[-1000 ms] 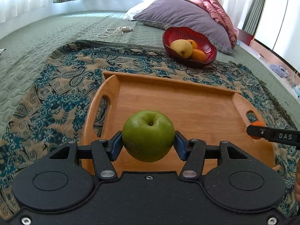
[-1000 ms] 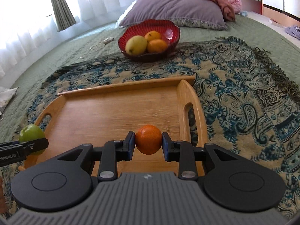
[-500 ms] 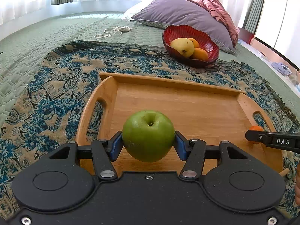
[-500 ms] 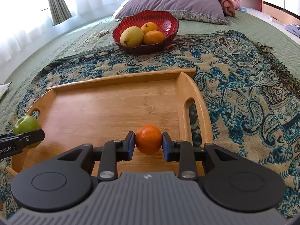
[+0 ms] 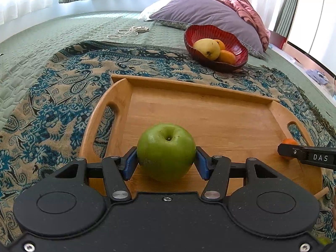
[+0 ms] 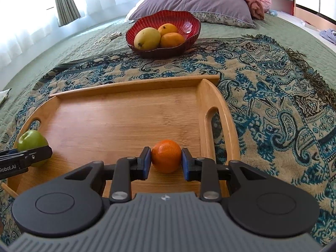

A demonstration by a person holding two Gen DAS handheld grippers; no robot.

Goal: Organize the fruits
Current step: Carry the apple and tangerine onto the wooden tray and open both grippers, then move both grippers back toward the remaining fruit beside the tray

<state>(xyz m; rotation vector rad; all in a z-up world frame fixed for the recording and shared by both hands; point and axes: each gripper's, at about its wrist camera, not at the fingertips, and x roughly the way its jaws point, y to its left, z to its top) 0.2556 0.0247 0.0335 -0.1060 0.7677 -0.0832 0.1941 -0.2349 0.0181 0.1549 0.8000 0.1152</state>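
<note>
My left gripper [image 5: 166, 159] is shut on a green apple [image 5: 166, 151] low over the near left part of the wooden tray [image 5: 210, 117]. My right gripper [image 6: 166, 159] is shut on a small orange [image 6: 166, 155] low over the tray's [image 6: 126, 115] near right part, beside its right handle. The apple [image 6: 31, 145] also shows at the left of the right wrist view, and the orange [image 5: 289, 142] at the right of the left wrist view. A red bowl [image 6: 189, 24] beyond the tray holds a yellow mango [image 6: 147, 38] and two oranges [image 6: 172, 40].
The tray lies on a blue paisley throw [image 6: 273, 105] over a green quilted bed [image 5: 52, 40]. A purple pillow [image 5: 205, 12] and pink cloth [image 5: 247, 14] lie behind the bowl. A white cord [image 5: 128, 31] lies on the quilt at the back left.
Both grippers have come lower and a little forward over the tray, each still holding its fruit. The tray and bowl now look closer.
</note>
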